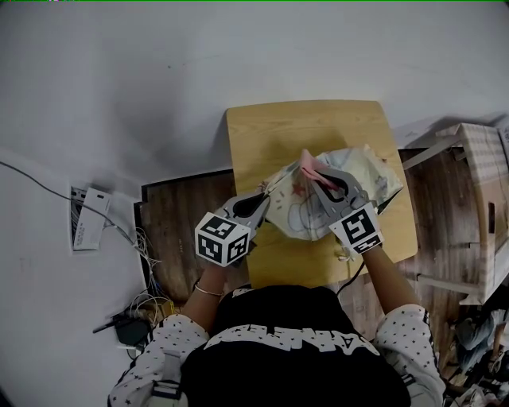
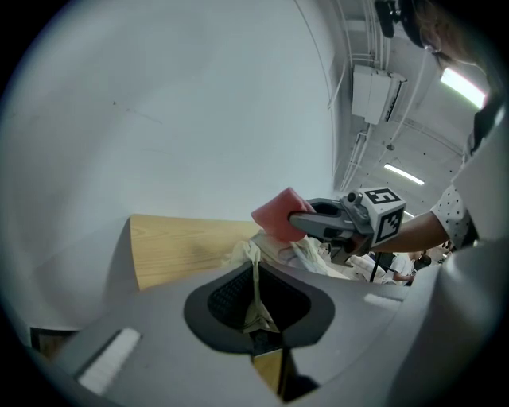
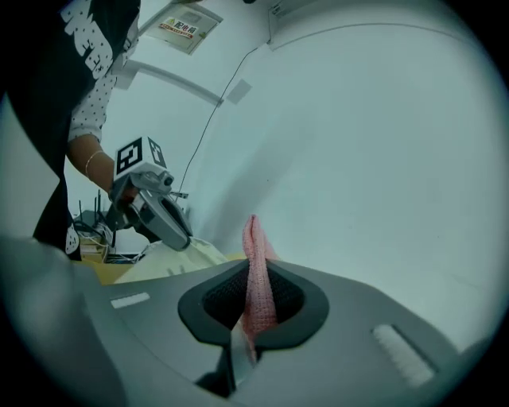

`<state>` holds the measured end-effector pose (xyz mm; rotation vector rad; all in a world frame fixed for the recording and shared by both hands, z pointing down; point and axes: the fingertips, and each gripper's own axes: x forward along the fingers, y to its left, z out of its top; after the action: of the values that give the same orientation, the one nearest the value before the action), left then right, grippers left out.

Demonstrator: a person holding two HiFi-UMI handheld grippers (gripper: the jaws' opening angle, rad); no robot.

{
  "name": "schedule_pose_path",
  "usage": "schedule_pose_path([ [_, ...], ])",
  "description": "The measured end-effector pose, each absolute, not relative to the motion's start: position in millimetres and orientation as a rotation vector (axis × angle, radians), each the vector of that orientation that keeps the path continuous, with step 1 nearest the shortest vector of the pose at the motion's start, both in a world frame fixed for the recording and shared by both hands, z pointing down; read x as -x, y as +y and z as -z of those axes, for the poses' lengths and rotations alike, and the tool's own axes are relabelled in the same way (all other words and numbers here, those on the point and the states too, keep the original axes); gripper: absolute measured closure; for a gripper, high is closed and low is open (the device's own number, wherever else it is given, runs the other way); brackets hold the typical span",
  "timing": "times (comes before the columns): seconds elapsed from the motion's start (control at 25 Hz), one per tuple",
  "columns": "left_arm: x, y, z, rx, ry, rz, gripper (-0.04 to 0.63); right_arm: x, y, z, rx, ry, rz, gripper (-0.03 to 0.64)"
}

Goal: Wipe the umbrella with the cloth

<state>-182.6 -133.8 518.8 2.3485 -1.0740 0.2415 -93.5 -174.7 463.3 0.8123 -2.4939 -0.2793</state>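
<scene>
Looking down, head view: the umbrella (image 1: pixel 296 213) is a crumpled heap of cream fabric with faint printed drawings and reddish touches. It lies on the near half of the pale wooden bench (image 1: pixel 278 131), at centre frame.
Left tool (image 1: pixel 269 193): it reaches in from the lower left, with its tips at the left edge of the heap.
Right tool (image 1: pixel 312 168): it comes in from the lower right over the fabric, with a pink cloth (image 1: pixel 305 159) at its tip by the top of the heap.
Writing, head view: white block letters cross the person's black shirt (image 1: pixel 294 342) at bottom centre, upside down and not readable. The marker cubes (image 1: pixel 223 238) carry only black-and-white square patterns.
Left gripper view, own jaws: they are pinched together on a thin fold of the cream umbrella fabric, which runs up from between them to the heap at centre.
Left gripper view, right side: the right tool enters with the folded pink cloth clamped at its tip, just above the fabric. Whether the cloth touches the fabric cannot be told.
Right gripper view, own jaws: they are closed tight on the cloth, a nubbly pink weave that stands upright as a narrow strip at centre.
Right gripper view, left middle: the left tool sits above the cream fabric.
Sign (image 3: pixel 179 24): at the upper left is a white card whose red print is too small to read.
</scene>
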Motion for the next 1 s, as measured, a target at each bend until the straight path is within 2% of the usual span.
schedule_pose_path([
  [0.32,186,-134,-518,-2.341,-1.088,-0.243,0.574,90,-165,-506,-0.702,-2.417,0.231,0.584],
  [1.0,184,-133,-520,-2.336,-1.095,-0.247,0.575,75,-101,-533,-0.631,-2.447,0.049,0.583],
])
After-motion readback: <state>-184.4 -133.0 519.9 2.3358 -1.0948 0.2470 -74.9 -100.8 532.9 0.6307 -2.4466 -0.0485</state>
